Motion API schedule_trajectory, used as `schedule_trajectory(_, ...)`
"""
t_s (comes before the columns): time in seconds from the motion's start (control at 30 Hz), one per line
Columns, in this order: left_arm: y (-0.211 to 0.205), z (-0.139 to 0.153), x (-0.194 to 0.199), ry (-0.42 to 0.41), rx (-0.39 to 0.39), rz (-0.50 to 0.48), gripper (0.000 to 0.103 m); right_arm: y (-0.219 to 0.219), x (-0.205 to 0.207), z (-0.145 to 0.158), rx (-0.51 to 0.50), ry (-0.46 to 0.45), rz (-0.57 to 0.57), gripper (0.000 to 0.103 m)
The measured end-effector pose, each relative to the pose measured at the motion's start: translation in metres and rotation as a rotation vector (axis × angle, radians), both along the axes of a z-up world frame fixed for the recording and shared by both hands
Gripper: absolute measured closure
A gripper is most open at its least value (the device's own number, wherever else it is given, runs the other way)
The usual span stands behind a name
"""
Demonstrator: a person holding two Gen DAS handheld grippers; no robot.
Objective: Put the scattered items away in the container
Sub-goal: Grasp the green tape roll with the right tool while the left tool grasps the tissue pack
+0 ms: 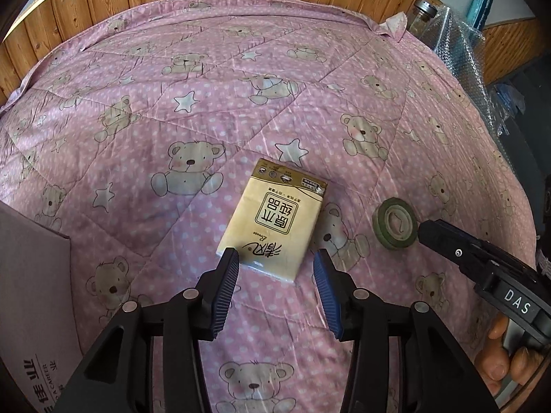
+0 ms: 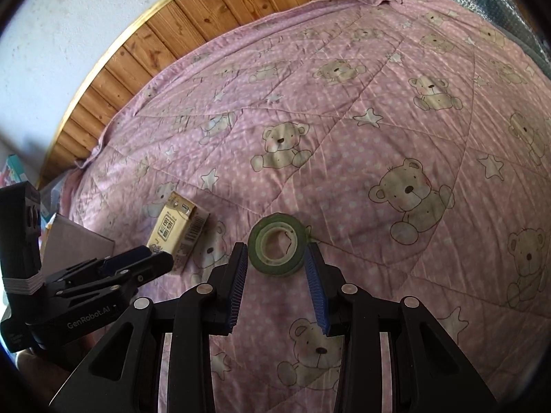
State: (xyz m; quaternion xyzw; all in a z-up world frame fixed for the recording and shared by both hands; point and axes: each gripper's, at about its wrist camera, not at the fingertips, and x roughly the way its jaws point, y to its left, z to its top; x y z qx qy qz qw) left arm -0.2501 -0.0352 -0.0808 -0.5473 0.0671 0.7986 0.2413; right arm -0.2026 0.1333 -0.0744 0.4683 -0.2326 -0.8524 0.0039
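Pink quilt [image 2: 361, 179]: tape roll [image 2: 277, 245] between right tool [image 2: 276, 253] tips.

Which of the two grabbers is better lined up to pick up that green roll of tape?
The right gripper. Its open jaws already sit on either side of the green tape roll on the quilt. The left gripper is open over the tissue pack instead.

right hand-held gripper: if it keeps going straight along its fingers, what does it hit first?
Likely the green roll of tape lying flat on the pink bear-print quilt; the open right hand-held gripper already straddles its near edge.
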Motion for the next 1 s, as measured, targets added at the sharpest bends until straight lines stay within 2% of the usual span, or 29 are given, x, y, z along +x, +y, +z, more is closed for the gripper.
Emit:
schedule_trajectory(0.27, 0.005, 0.004, -0.019, 0.036, 0.022, -0.036, 0.055, 0.002, -0.01, -0.019, 0.006, -0.039, 0.004, 0.065)
schedule_trajectory(0.4, 0.008, 0.005, -0.031, 0.07, 0.018, -0.063, 0.054, 0.002, -0.012, -0.021, 0.016, -0.028, 0.011, 0.065)
schedule_trajectory(0.47, 0.012, -0.001, -0.036, 0.067, 0.03, -0.089, 0.051, 0.0, -0.014, -0.021, 0.037, -0.029, 0.018, 0.07)
schedule_trajectory(0.53, 0.015, -0.002, -0.033, 0.072, 0.023, -0.11, 0.05, -0.001, -0.017, -0.021, 0.07, -0.037, 0.024, 0.085)
schedule_trajectory(0.63, 0.015, 0.003, -0.023, 0.005, 0.059, -0.146, 0.047, 0.005, -0.015, -0.023, 0.046, -0.036, 0.019, 0.086)
schedule_trajectory(0.73, 0.016, 0.002, -0.018, 0.047, 0.027, -0.14, 0.044, 0.005, -0.016, -0.023, 0.043, -0.028, 0.017, 0.085)
schedule_trajectory(0.83, 0.023, -0.007, -0.019, 0.049, -0.001, -0.15, 0.04, 0.003, -0.018, -0.023, 0.053, -0.021, 0.026, 0.081)
schedule_trajectory(0.93, 0.039, -0.009, -0.012, 0.117, -0.042, -0.21, 0.031, 0.002, -0.017, -0.023, 0.059, -0.016, 0.031, 0.081)
schedule_trajectory(1.0, 0.049, -0.021, -0.008, 0.118, -0.098, -0.252, 0.03, 0.001, -0.017, -0.024, 0.065, -0.012, 0.032, 0.081)
